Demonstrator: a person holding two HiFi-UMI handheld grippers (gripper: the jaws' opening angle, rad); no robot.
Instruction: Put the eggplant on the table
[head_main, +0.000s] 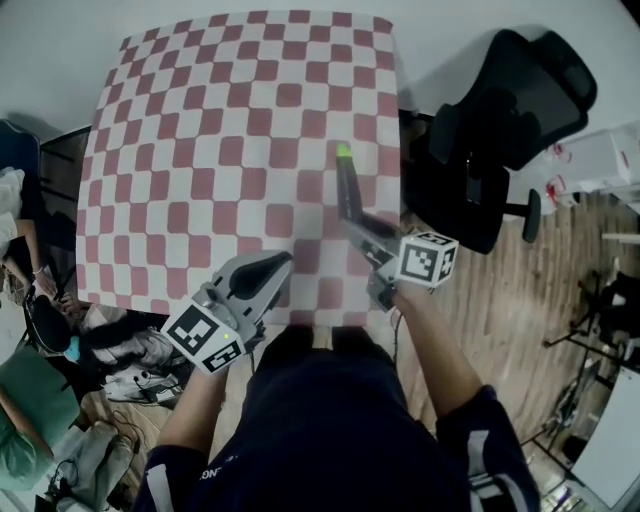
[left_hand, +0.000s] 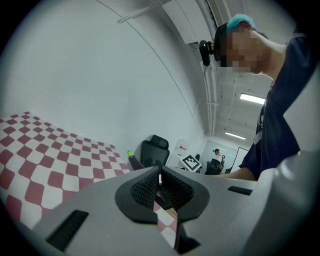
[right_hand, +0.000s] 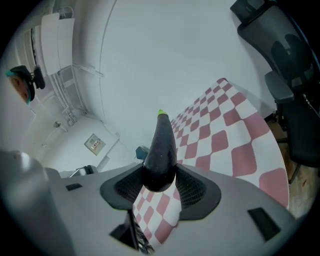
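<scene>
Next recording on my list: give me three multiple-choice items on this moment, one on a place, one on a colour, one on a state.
1. Where is the eggplant?
A. flat on the table's centre
B. in the right gripper
C. in the left gripper

2. What colour is the eggplant's tip?
A. green
B. white
C. orange

3. How do the left gripper's jaws stand?
A. wide apart
B. together, nothing between
C. clamped on the eggplant

Answers: 1 B, its jaws press on the eggplant's thick end; 2 A, bright green in the head view; 3 B, the left gripper view shows the jaws meeting.
</scene>
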